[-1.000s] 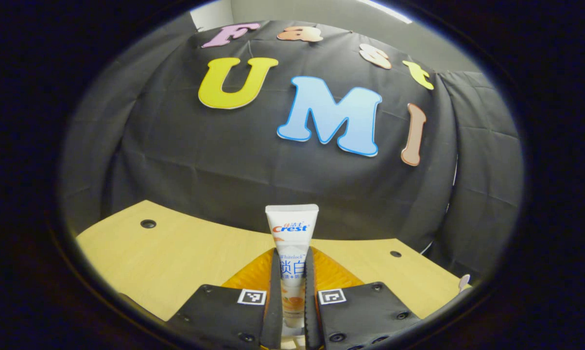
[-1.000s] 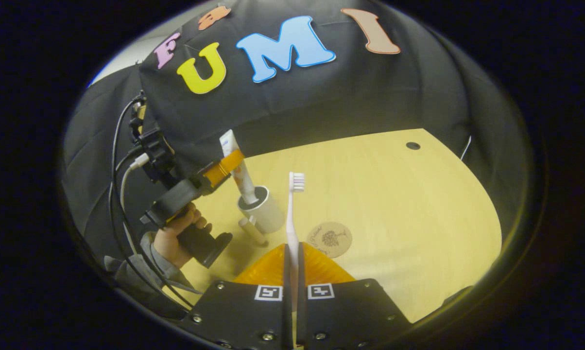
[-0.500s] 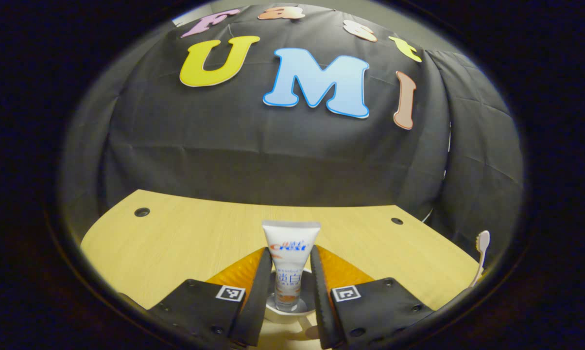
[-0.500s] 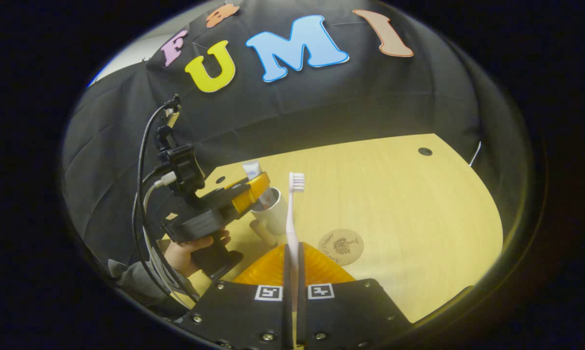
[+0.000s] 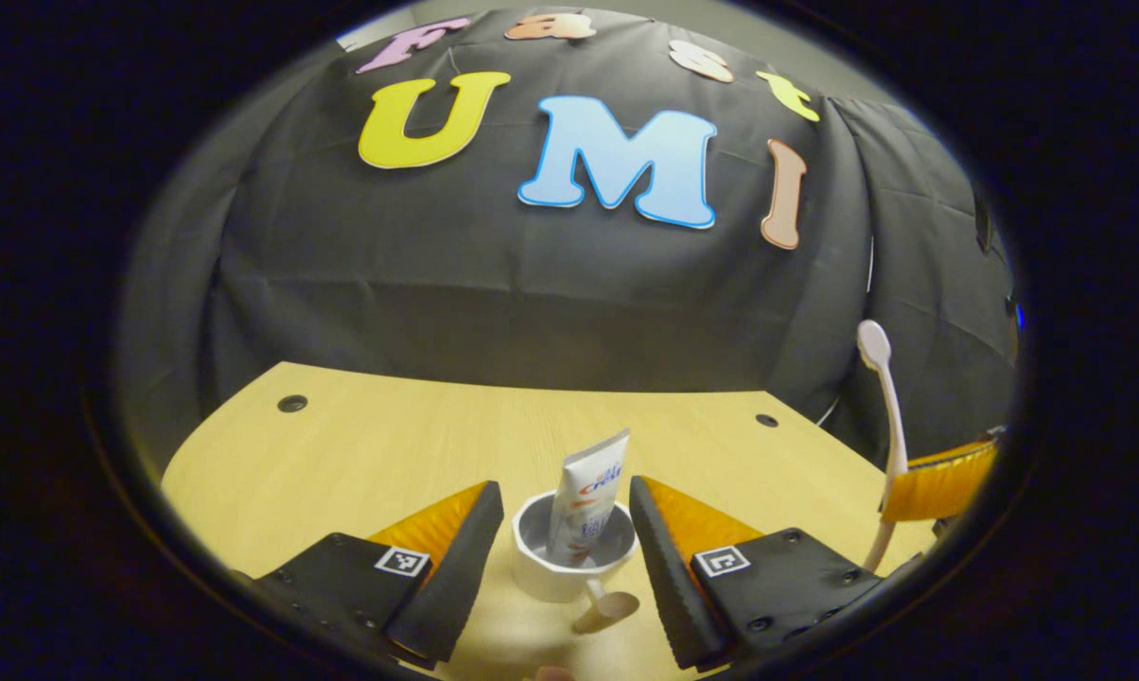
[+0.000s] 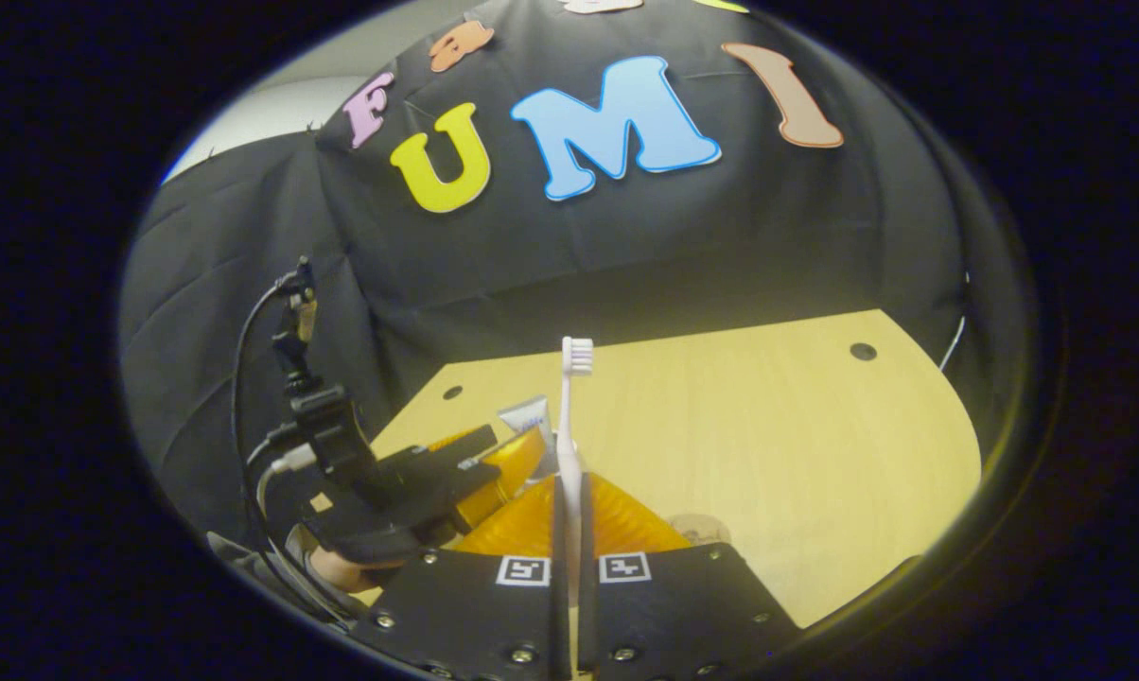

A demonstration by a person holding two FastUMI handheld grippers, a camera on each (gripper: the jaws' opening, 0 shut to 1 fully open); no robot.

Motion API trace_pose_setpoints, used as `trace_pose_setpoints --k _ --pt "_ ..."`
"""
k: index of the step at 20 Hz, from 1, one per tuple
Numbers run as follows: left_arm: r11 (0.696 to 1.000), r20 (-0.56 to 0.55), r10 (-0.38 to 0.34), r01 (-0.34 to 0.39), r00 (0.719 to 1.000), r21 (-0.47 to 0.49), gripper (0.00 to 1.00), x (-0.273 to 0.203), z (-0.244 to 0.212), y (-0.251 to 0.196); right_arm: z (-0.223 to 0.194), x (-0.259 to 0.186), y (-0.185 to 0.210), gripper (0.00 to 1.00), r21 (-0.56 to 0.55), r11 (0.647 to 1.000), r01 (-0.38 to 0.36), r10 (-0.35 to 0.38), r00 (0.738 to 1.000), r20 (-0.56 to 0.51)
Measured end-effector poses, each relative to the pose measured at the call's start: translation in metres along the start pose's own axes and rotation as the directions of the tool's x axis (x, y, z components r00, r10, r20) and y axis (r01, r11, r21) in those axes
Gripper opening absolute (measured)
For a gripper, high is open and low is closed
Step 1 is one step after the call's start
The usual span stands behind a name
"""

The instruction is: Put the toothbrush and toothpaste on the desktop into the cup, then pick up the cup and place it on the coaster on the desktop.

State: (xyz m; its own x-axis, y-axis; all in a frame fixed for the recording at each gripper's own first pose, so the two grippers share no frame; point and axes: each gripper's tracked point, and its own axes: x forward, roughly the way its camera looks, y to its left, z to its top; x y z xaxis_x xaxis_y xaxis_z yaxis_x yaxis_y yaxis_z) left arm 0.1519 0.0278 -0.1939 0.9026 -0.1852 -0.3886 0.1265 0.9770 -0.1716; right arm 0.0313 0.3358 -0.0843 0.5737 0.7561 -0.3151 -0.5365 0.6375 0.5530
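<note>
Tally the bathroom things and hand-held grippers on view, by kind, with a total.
Toothpaste tube, standing in the cup: 1
Toothbrush, held upright: 1
Cup: 1
Coaster, partly hidden: 1
Hand-held grippers, left hand-held gripper and right hand-held gripper: 2
Total: 6

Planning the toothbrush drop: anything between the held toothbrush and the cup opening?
The white toothpaste tube leans inside the white cup, and the open left hand-held gripper flanks its rim. The right hand-held gripper holds the pale toothbrush upright beside them; open rim space remains.

Both views low over desktop [image 5: 361, 454], facing wall, sharing cup [image 5: 555, 577]
</note>
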Motion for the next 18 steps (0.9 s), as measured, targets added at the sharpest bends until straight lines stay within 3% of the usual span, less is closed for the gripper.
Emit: trace_pose_setpoints --k 2,10,18 --pt "1.0 -0.013 0.004 -0.004 1.0 0.001 0.92 -0.013 -0.003 0.004 0.018 0.015 0.012 0.04 -0.027 0.999 -0.042 0.044 0.998 0.048" --pt "0.996 -0.098 0.013 -0.021 0.995 -0.082 0.94 -0.058 -0.03 0.027 0.046 0.078 0.055 0.04 -0.151 0.976 -0.156 0.181 0.969 0.166" --pt "0.99 -0.146 0.005 -0.026 0.989 -0.14 0.95 -0.083 -0.052 0.038 0.049 0.121 0.069 0.04 -0.223 0.964 -0.142 0.192 0.956 0.222"
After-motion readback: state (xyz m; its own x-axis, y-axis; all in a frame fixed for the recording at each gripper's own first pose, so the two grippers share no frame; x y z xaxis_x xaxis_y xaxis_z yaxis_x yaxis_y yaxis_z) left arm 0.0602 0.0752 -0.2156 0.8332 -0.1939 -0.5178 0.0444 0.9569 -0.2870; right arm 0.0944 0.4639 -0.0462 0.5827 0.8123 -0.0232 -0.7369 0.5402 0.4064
